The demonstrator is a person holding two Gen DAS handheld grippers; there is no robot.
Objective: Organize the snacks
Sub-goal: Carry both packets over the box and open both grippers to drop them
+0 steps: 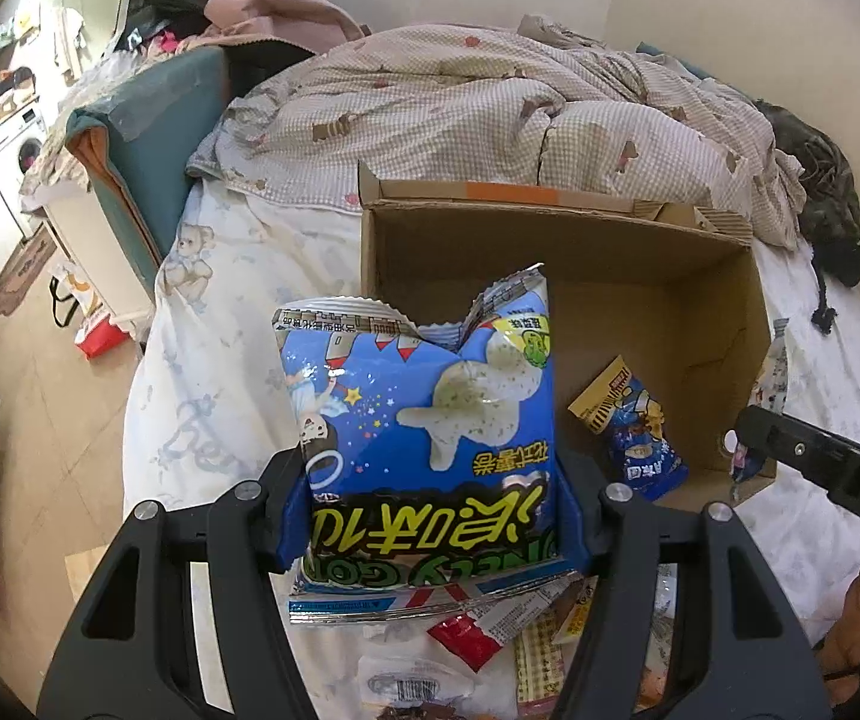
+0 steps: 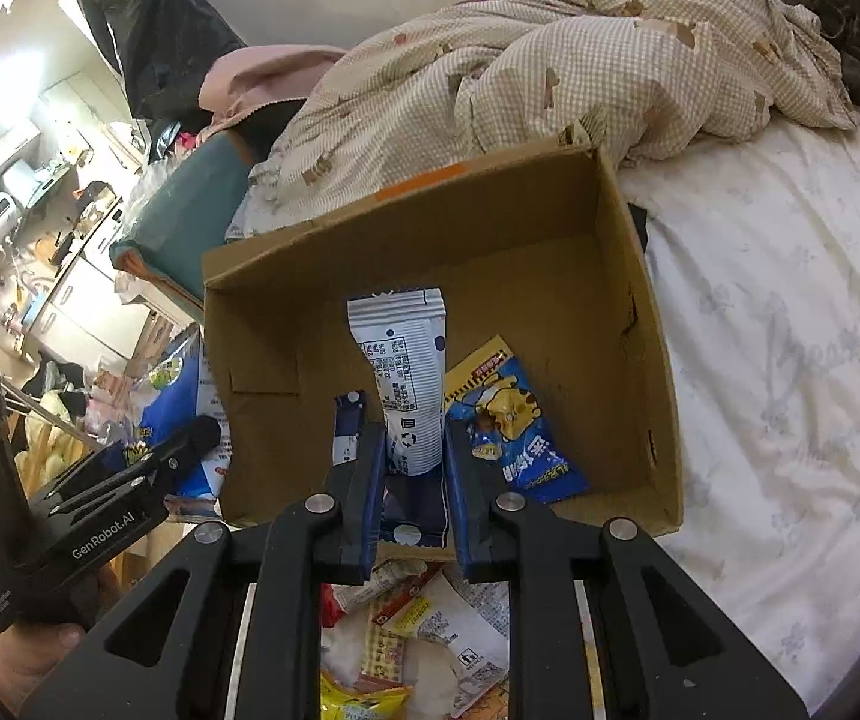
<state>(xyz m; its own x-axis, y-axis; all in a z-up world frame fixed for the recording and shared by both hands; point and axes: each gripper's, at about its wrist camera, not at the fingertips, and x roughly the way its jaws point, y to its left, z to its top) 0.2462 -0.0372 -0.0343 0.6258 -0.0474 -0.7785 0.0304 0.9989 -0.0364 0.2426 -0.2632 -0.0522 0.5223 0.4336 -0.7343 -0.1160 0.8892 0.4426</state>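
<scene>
While both packets hang over the open cardboard box (image 2: 622, 324) on the bed (image 2: 790, 312), gripping one snack in each tool; left gripper (image 1: 430, 516) clamped on a blue puffed-snack bag (image 1: 423, 420), jaws standing fairly wide around its lower part, bag upright with its torn top pointing away from the camera; right gripper (image 2: 414, 480) squeezed narrowly on a slim white-and-navy sachet (image 2: 402, 372), long axis running straight out along the fingers and down into the box. Lying ahead of and below both tools, the box interior; sachet already within the walls in the right wrist view, blue bag poised at the near-left wall, so judging the right hand the nearer to a drop and the left needing to carry further in over the rim. Counting: one box; one small blue-and-yellow packet (image 2: 511, 426) already resting on its floor at the near right; two packets held; a loose heap of further snacks (image 2: 423, 618) waiting on the bed just short of the box, too jumbled to number.
</scene>
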